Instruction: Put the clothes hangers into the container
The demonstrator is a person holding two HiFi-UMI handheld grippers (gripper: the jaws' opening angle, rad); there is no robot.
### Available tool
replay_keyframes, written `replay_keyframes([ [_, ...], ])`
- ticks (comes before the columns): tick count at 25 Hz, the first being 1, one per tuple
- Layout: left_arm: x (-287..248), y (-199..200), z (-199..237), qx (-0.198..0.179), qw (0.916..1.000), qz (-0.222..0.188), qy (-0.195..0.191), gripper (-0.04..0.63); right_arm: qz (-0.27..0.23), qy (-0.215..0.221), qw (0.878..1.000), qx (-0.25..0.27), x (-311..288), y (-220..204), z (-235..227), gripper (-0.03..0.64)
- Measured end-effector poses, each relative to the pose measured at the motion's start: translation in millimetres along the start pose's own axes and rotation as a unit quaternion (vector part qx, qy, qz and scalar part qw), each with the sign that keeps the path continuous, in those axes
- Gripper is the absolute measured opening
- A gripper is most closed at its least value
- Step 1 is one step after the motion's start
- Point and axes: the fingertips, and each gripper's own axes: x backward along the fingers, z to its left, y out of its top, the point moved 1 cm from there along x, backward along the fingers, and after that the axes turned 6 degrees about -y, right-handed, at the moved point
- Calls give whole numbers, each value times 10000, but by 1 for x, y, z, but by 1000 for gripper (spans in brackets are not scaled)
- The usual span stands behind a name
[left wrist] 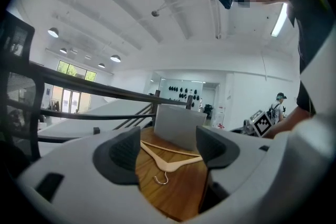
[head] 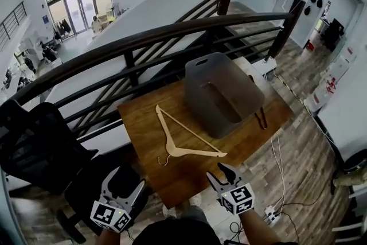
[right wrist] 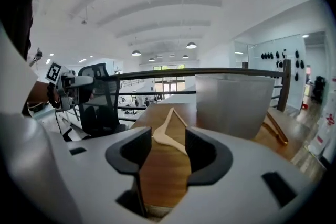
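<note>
One table (head: 143,117) carries one grey container (head: 198,97) and two clothes hangers, and two grippers hover off its near corner.

The container stands upright on the far right part of the table, its open top empty as far as the head view shows. The pale wooden hanger (head: 172,150) lies flat on the middle of the table, just beside the container's left wall but apart from it. Its hook points toward the near corner. The darker brown hanger (head: 262,118) lies at the table's right edge, against the container's far side and mostly hidden behind it.

The left gripper (head: 123,181) hangs beyond the near left edge, its jaws spread wide with nothing between them. The right gripper (head: 219,174) hangs beyond the near right edge, close to the near corner. Its jaws are also released and empty, with the pale hanger lying further along the wood.

Bare wood runs from the pale hanger's hook to the near corner and along the left edge. A dark railing (head: 172,37) closes off the far side of the table. One black office chair (head: 34,140) stands to the left, near the left gripper.
</note>
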Motion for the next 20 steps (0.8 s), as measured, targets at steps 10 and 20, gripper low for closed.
replay_keyframes([
  [10, -24, -8, 16, 298, 9987, 41, 413, 337, 652, 821, 9870, 1218, -69, -14, -3, 195],
  [20, -40, -12, 28, 356, 9949, 118, 933, 337, 1467, 1773, 9410, 2482, -148, -55, 0, 204],
])
